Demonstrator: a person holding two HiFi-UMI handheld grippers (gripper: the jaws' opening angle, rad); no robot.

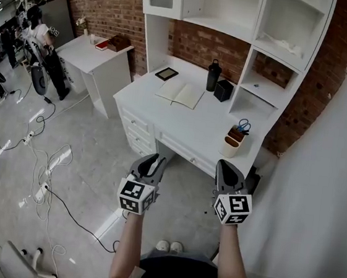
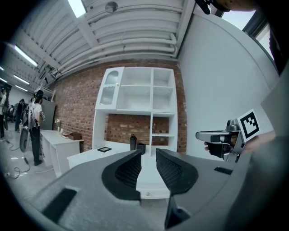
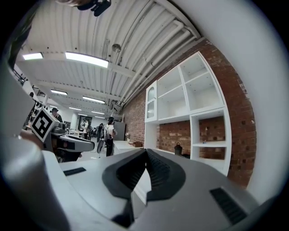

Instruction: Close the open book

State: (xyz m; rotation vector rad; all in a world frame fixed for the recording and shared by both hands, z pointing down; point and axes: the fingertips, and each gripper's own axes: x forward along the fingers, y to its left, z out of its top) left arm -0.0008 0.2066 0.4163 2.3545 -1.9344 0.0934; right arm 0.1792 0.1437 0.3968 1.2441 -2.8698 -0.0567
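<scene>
- Cables (image 1: pixel 40 173) trail in loops over the floor (image 1: pixel 96 157) at the far left.
- A person (image 1: pixel 40 44) stands at the far left, beside a smaller counter (image 1: pixel 87 47) that holds a few small things.
- The left tool (image 1: pixel 154 159) is held out level above the floor, short of the main counter's front edge. Its own view shows its jaws narrowly apart with nothing between them.
- A dark flat tablet (image 1: pixel 166 73) lies near the back left corner of the white counter (image 1: pixel 200 126).
- The book (image 1: pixel 180 93) lies open and flat in the counter's left half, nearer the back edge than the front, just right of the tablet and well apart from both tools.
- A dark bottle (image 1: pixel 213 75) stands upright at the back edge, right of the book, with a black box (image 1: pixel 224 90) just beside it.
- The right tool (image 1: pixel 228 165) is held level, just off the counter's front edge near its right end. Its jaw tips are closed together, holding nothing.
- A pale cup (image 1: pixel 230 147) stands near the counter's front right corner, with a brown holder (image 1: pixel 236 135) just behind it carrying blue-handled scissors (image 1: pixel 243 125).
</scene>
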